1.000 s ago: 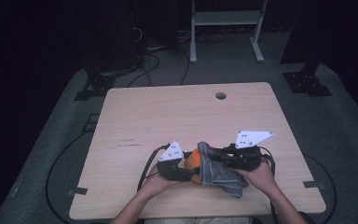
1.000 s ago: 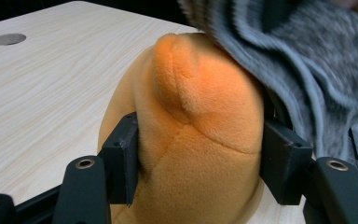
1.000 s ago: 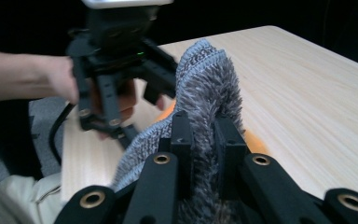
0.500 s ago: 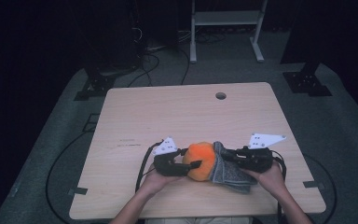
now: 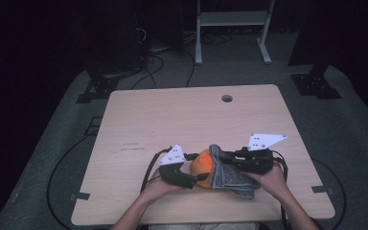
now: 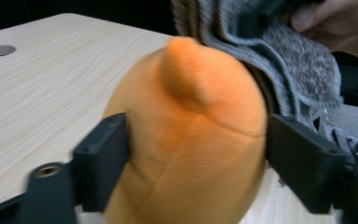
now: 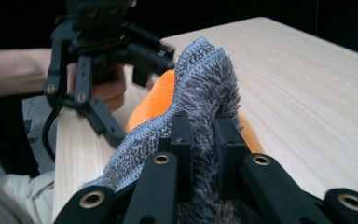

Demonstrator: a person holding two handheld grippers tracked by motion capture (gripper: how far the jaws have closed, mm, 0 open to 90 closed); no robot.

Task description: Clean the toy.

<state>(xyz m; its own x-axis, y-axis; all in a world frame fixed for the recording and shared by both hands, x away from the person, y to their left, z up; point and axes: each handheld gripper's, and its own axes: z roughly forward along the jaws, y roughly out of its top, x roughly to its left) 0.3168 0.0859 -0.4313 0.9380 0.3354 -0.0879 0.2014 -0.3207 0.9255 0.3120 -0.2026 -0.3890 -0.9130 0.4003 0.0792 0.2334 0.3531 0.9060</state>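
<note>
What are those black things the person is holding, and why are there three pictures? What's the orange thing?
Those are hand-held grippers, tools with two black fingers that pinch. A person holds one in each hand. The high view looks down on the wooden table. The other two pictures come from small cameras riding on each gripper. The left gripper squeezes a soft orange thing, a plush-like ball, between its fingers. The right gripper pinches a fold of a fuzzy grey cloth that drapes over the orange thing. The white three-cornered plates are parts of the grippers.
</note>
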